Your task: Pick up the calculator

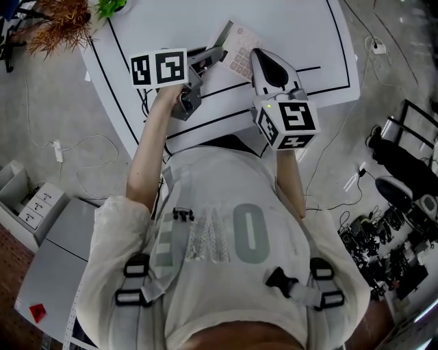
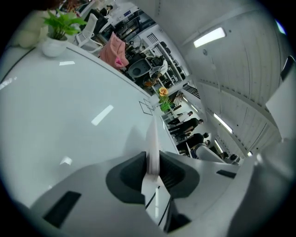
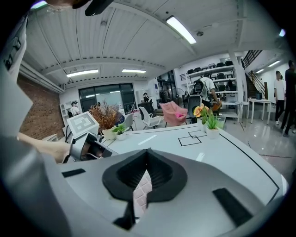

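The calculator (image 1: 239,49) is a thin pale slab with pinkish keys, tilted up over the white table (image 1: 301,27). My left gripper (image 1: 217,56) is shut on the calculator's left edge. In the left gripper view the slab (image 2: 152,152) stands edge-on, pinched between the dark pads. My right gripper (image 1: 255,56) hovers over the calculator's right part and hides some of it. Its fingertips (image 3: 148,163) meet with nothing between them. A few keys (image 3: 140,194) show through the gap behind them. The left gripper (image 3: 90,149) appears at the left in the right gripper view.
Black lines (image 1: 321,68) are marked on the table. A dried plant (image 1: 61,24) and a green plant (image 1: 109,7) stand at its far left corner. More small potted plants (image 3: 210,126) stand at the far side. Cables and boxes lie on the floor around.
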Demonstrator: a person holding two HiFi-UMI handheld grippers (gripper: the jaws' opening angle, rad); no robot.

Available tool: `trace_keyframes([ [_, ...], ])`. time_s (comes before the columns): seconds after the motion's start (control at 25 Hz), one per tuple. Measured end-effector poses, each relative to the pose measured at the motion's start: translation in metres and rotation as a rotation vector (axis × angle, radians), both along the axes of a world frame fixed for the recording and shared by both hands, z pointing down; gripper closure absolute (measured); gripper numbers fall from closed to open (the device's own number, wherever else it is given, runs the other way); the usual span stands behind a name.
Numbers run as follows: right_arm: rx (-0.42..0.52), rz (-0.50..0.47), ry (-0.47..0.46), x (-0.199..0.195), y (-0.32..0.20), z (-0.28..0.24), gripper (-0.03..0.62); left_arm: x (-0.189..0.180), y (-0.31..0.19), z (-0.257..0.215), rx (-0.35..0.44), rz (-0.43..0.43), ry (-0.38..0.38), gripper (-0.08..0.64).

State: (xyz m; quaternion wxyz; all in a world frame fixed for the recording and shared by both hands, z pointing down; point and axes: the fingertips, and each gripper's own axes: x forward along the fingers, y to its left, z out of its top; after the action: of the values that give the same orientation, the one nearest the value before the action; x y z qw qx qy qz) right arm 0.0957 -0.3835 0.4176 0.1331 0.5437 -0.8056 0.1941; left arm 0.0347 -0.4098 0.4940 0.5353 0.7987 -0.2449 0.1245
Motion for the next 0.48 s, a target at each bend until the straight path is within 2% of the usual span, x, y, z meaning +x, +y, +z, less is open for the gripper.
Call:
trace_keyframes([
  [0.12,0.035,-0.008,0.003,-0.001,0.008,-0.017,0.588,-0.009,-0.003,-0.02,0.076,-0.065,-0.038,0.481],
  [0.2,0.069,-0.018,0.009,-0.002,0.01,-0.031,0.588,-0.017,-0.01,-0.038,0.156,-0.114,-0.076,0.482],
  [0.32,0.138,-0.039,0.028,-0.004,0.01,-0.053,0.588,-0.034,-0.023,-0.072,0.324,-0.197,-0.15,0.481],
  [0.48,0.204,-0.072,0.048,-0.016,0.022,-0.073,0.588,-0.066,-0.021,-0.124,0.575,-0.301,-0.306,0.482],
])
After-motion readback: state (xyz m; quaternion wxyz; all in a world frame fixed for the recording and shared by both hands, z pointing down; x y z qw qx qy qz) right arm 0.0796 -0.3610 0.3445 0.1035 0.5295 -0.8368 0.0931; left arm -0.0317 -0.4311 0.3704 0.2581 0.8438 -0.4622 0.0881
